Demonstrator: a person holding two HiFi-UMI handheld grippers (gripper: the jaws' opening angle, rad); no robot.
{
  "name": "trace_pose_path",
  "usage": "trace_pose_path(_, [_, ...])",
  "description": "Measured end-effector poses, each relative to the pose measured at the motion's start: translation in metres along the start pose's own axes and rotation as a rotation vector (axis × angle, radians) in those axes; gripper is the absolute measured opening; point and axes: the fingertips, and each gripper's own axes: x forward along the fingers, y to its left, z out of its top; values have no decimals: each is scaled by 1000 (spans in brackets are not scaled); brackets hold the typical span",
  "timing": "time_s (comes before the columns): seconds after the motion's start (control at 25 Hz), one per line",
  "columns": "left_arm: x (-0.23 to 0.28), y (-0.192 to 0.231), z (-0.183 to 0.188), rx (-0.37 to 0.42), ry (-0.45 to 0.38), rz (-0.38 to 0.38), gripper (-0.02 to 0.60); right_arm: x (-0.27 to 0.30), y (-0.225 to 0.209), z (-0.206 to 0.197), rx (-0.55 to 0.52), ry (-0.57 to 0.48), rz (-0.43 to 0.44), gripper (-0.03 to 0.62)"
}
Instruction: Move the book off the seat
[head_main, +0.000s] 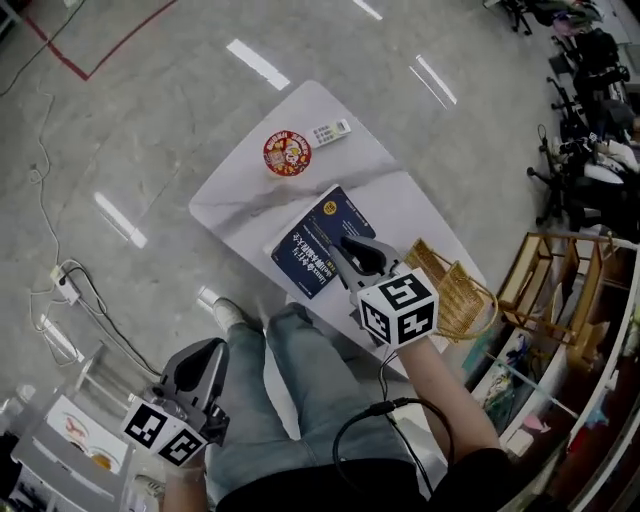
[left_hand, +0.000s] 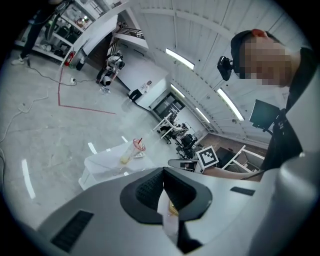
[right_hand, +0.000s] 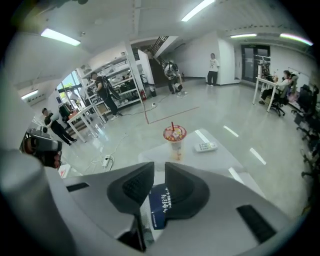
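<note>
A dark blue book (head_main: 312, 245) lies on a white seat (head_main: 425, 215) in front of me. My right gripper (head_main: 352, 250) is down on the book's near right edge. In the right gripper view its jaws stand close together, with the book (right_hand: 161, 206) caught in the narrow gap and the right gripper (right_hand: 160, 176) shut on it. My left gripper (head_main: 203, 352) hangs low at my left side, beside my leg and away from the seat. The left gripper view shows the left gripper (left_hand: 163, 181) with its pads together and nothing held.
A white table (head_main: 240, 195) adjoins the seat's far side, carrying a lidded drink cup (head_main: 287, 153) and a remote (head_main: 331, 132). A wicker basket (head_main: 455, 290) sits at the seat's right, wooden racks (head_main: 548, 275) beyond it. A power strip (head_main: 65, 286) and cables lie on the floor at left.
</note>
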Motion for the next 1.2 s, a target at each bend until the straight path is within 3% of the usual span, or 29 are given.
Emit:
trace_pose_path(0.6, [-48, -113, 119, 245, -54, -125, 6, -133, 117, 147, 11, -278, 73, 75])
trace_pose_path(0.88, [-75, -176, 147, 328, -121, -171, 6, -196, 157, 171, -6, -406, 119, 75])
trace_pose_path(1.2, [-87, -224, 176, 481, -160, -190, 6, -244, 192, 193, -79, -510, 183, 75])
